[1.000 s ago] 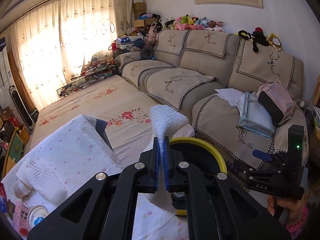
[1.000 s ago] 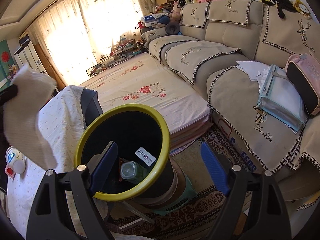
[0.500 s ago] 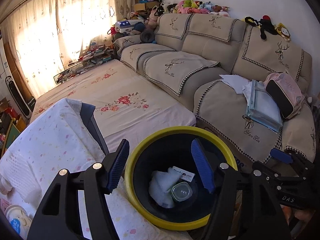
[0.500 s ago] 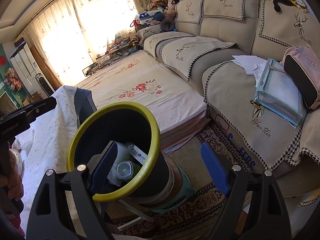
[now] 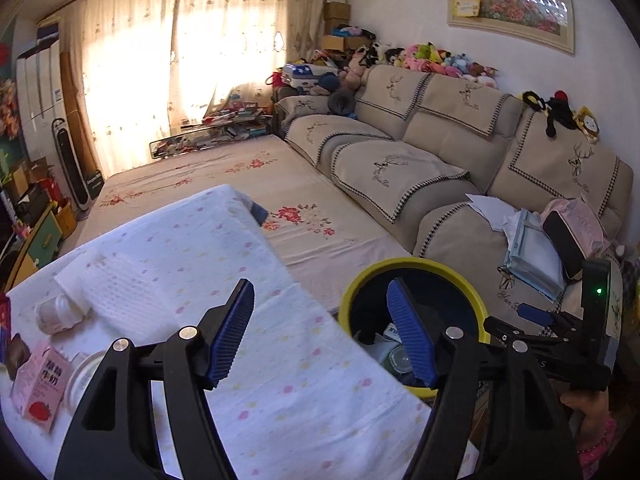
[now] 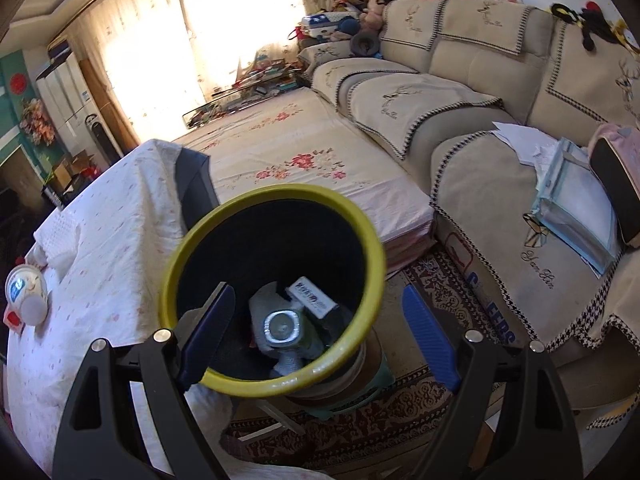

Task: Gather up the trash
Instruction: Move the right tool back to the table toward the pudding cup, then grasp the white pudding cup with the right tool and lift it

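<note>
Sunlit curtains, a beige sofa (image 5: 460, 160) and a floral mattress fill the room behind my work area, which is a desk (image 5: 280, 360) under a white dotted cloth with a yellow-rimmed bin (image 6: 276, 386) standing just beside its edge.

I hold the left tongs (image 5: 322, 334) spread wide with nothing between the blue pads; they hang above the desk's near corner, the right-hand pad lined up over the bin mouth. My right tongs (image 6: 318, 336) are equally wide and empty, straddling the bin's rim from above, one pad inside the mouth and one outside.

Down in the bin I see collected trash: a clear bottle (image 6: 282, 326) seen end-on, a small white carton (image 6: 312, 298) and something pale and crumpled under them. I judge one deposit done and the task partway, because more rubbish waits on the desk's far left: a white textured paper towel (image 5: 116, 288), a small pale bottle (image 5: 58, 314) lying on its side, a pink carton (image 5: 38, 386), a round white cup (image 5: 82, 376) and a dark wrapper (image 5: 16, 354) at the very edge.

Next I would swing the left tongs toward that cluster, probably the paper towel since it lies nearest, come down over it and close on a raised fold. It is thin and limp, so I expect a pinch at a crease to hold better than a flat scrape.
</note>
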`<control>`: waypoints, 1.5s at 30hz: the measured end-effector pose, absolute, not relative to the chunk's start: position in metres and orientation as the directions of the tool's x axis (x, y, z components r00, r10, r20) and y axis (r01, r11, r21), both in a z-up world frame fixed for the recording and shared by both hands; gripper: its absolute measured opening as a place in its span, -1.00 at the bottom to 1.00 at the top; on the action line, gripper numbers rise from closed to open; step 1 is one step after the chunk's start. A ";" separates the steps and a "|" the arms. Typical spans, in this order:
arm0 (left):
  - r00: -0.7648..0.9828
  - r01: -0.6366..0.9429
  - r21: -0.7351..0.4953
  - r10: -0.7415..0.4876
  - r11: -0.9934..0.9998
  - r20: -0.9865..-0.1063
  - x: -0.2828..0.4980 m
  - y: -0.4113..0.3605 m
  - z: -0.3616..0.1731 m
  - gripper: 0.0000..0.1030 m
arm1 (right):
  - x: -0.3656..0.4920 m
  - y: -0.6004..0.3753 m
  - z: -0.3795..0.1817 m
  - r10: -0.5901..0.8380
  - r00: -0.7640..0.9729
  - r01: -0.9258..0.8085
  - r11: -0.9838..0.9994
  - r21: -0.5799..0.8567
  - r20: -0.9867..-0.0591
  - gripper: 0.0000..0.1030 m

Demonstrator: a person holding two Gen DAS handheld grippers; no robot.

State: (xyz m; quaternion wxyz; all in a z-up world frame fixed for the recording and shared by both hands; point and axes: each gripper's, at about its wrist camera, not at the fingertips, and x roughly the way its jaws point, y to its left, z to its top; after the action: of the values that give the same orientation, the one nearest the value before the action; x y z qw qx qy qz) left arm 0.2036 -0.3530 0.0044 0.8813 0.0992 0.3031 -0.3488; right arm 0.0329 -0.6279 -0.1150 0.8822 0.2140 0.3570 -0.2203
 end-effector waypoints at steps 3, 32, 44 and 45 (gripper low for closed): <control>0.637 0.598 -0.060 -0.519 0.799 -0.571 0.213 -0.294 0.013 0.39 | 0.051 -0.601 -0.110 -0.205 0.661 0.485 0.851 0.202 -0.722 0.58; 0.853 -0.013 -0.169 -0.078 0.985 -0.516 0.288 0.022 -0.064 0.55 | 0.217 -0.306 -0.072 0.247 0.666 -0.427 0.900 -0.089 -0.704 0.73; 0.856 0.009 -0.124 -0.072 0.992 -0.513 0.285 0.009 -0.064 0.55 | 0.254 -0.307 -0.090 0.329 0.556 -0.442 0.895 0.063 -0.763 0.48; 0.854 0.005 -0.131 -0.073 0.991 -0.516 0.286 0.011 -0.065 0.55 | 0.254 -0.306 -0.090 0.327 0.557 -0.429 0.900 0.073 -0.764 0.48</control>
State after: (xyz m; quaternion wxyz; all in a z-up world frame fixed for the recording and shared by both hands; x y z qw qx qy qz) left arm 0.2856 0.0112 -0.0650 0.9607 -0.0626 0.2697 -0.0204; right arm 0.2539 -0.3064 -0.0899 0.8801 -0.0610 0.4190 0.2148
